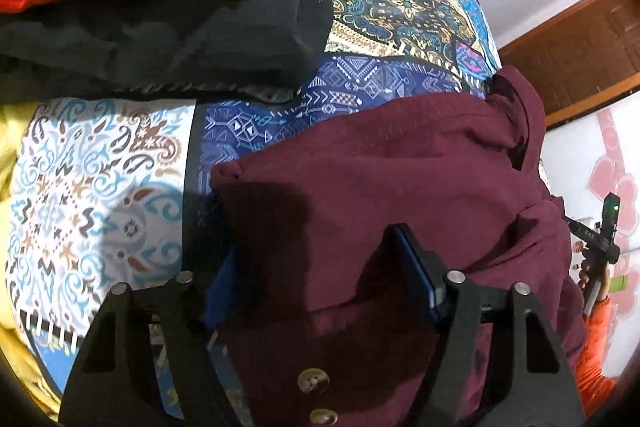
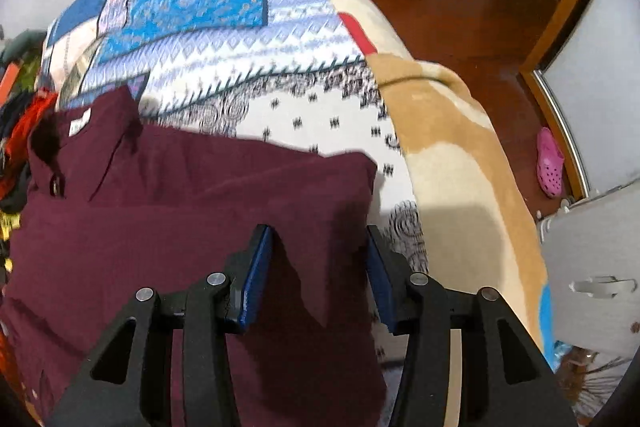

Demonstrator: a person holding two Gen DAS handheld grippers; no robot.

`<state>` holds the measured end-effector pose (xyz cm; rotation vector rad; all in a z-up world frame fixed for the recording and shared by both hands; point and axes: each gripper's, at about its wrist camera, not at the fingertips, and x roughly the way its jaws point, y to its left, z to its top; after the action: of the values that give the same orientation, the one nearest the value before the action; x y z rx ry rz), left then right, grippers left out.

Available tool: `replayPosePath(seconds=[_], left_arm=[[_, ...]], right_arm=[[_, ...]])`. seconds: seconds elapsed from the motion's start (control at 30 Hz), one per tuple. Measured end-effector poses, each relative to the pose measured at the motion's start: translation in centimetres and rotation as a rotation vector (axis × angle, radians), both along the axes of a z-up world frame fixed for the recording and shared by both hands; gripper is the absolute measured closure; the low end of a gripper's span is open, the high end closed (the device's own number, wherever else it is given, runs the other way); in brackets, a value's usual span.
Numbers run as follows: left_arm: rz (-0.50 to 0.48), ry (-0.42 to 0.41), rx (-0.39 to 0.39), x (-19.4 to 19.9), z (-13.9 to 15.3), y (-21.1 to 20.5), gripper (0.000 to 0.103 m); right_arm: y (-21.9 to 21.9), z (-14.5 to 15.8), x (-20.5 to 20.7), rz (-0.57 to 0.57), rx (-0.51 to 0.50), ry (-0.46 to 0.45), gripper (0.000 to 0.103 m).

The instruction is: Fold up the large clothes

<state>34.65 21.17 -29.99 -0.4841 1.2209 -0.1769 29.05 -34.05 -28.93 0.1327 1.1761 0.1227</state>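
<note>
Both tongs are spread wide, gripping nothing: left tongs (image 1: 320,267) and right tongs (image 2: 320,275) straddle the maroon shirt (image 1: 400,187) lying on the patchwork bedspread (image 1: 100,187). Risk: fabric bunches instead of creasing cleanly. Clothes pile (image 1: 140,7) ahead-left of the left tongs; wooden floor (image 2: 460,7) right.

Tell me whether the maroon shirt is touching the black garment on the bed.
Apart. The left wrist view shows a band of blue patterned bedspread between the maroon shirt and the black garment.
</note>
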Motion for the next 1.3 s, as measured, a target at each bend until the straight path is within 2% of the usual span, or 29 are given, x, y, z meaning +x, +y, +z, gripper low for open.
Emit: replayPosePath(seconds=[0.07, 0.13, 0.2, 0.27, 0.33, 0.43, 0.5, 0.67, 0.8, 0.93, 1.03, 1.1, 1.27, 1.3], left_arm=[[0.028, -0.002, 0.001, 0.1, 0.2, 0.4, 0.051], [0.053, -0.003, 0.009, 0.2, 0.6, 0.7, 0.068], [0.060, -0.003, 0.037, -0.1, 1.5, 0.5, 0.079], [0.046, -0.019, 0.094, -0.4, 2.8, -0.1, 0.083], [0.028, -0.043, 0.179, -0.7, 4.5, -1.0, 0.086], [-0.002, -0.101, 0.343, -0.8, 7.2, -2.5, 0.087], [-0.025, -0.171, 0.448, -0.8, 9.6, -4.2, 0.088], [-0.038, -0.287, 0.475, 0.8, 14.2, -5.9, 0.089], [-0.050, -0.329, 0.487, 3.6, 15.8, -7.3, 0.089], [-0.038, -0.318, 0.512, 7.5, 15.0, -8.2, 0.088], [-0.011, -0.273, 0.523, 9.7, 13.5, -7.8, 0.087], [0.007, -0.230, 0.528, 10.7, 12.2, -7.2, 0.083], [0.020, -0.157, 0.569, 10.7, 10.0, -5.7, 0.075], [0.021, -0.151, 0.566, 10.3, 9.9, -5.3, 0.070]], right_arm=[[-0.3, -0.1, 0.1, -0.024, 0.020, -0.025, 0.062], [-0.5, 0.0, -0.2, -0.031, 0.032, -0.058, 0.068], [-0.4, 0.3, -0.2, -0.031, 0.021, -0.081, 0.084], [-0.7, 1.2, -0.6, -0.023, 0.032, -0.115, 0.092], [-0.7, 2.4, -0.9, -0.013, 0.037, -0.151, 0.094], [-0.2, 4.5, -1.2, 0.016, -0.001, -0.217, 0.095], [-0.1, 5.9, -1.0, 0.021, -0.009, -0.257, 0.095], [0.2, 9.1, 0.6, 0.021, -0.022, -0.330, 0.096], [0.6, 10.3, 2.6, 0.020, -0.069, -0.365, 0.096], [1.0, 9.7, 4.8, -0.001, -0.110, -0.360, 0.095], [1.2, 8.7, 6.0, -0.009, -0.140, -0.341, 0.095], [1.2, 8.0, 6.3, -0.015, -0.178, -0.321, 0.092], [1.5, 7.7, 5.3, 0.023, -0.289, -0.296, 0.088], [1.7, 7.7, 5.0, 0.038, -0.294, -0.287, 0.087]])
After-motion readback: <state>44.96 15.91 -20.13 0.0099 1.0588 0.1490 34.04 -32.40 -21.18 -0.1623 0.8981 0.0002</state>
